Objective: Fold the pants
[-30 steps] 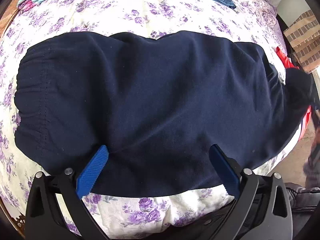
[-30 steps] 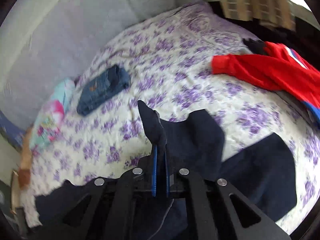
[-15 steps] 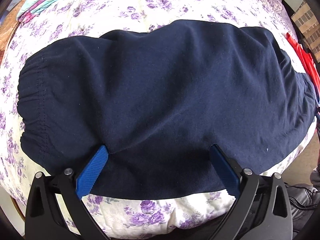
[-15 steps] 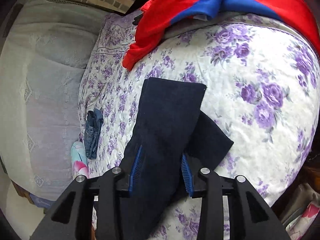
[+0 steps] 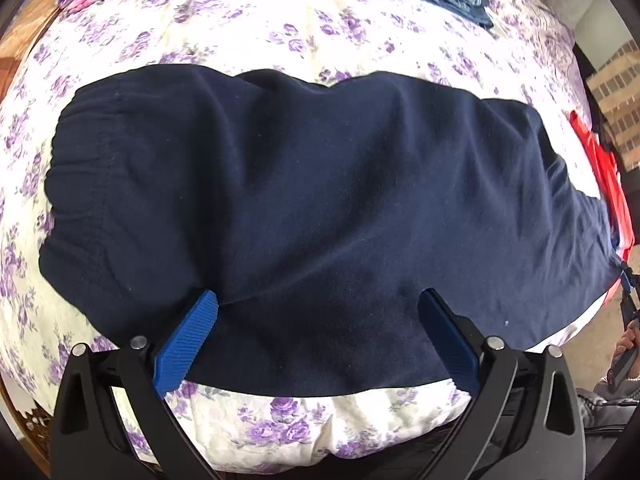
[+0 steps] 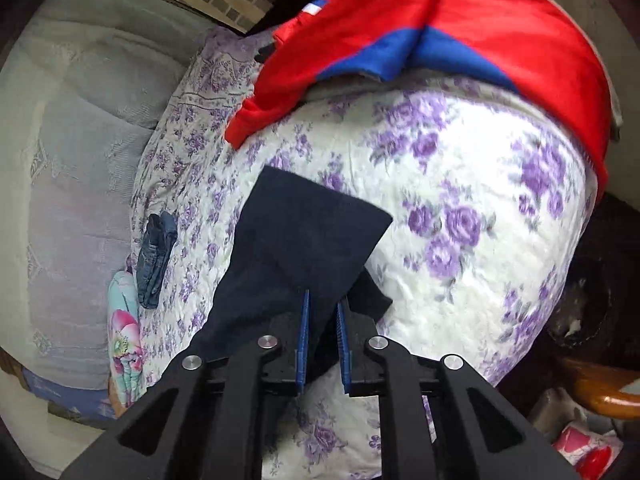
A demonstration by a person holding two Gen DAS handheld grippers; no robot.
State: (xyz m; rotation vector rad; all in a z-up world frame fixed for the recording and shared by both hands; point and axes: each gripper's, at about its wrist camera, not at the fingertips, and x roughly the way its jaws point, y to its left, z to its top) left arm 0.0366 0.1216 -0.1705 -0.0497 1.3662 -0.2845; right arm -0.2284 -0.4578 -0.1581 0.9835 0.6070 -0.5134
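The left gripper (image 5: 318, 316) stands spread wide, its ribbed blue pads (image 5: 188, 340) apart and holding nothing, both tips resting on or just above the near part of the navy pants (image 5: 320, 200). The cloth is a soft, matte fleece that lies broad and mostly flat across the bed (image 5: 280, 28), close to its near edge, with shallow creases running from the gripper toward the far side. The gathered elastic waistband (image 5: 76, 184) puckers in small ridges toward the left edge of the bed, while the legs stretch toward the right edge.

The right gripper (image 6: 322, 308) has its pads nearly together, clenched on a fold of the pants' leg end (image 6: 304, 232). That end forms an angular dark flap with a straight hem, lying on the quilted bedspread near the bed's right edge, a second layer peeking out beneath it.

The bedspread is cream with purple roses, lightly puckered. A glossy red and blue garment (image 6: 460, 32) is heaped at the far right corner. Folded denim jeans (image 6: 154, 256) lie along the far edge, and beside them is a pale turquoise floral cloth (image 6: 124, 332).
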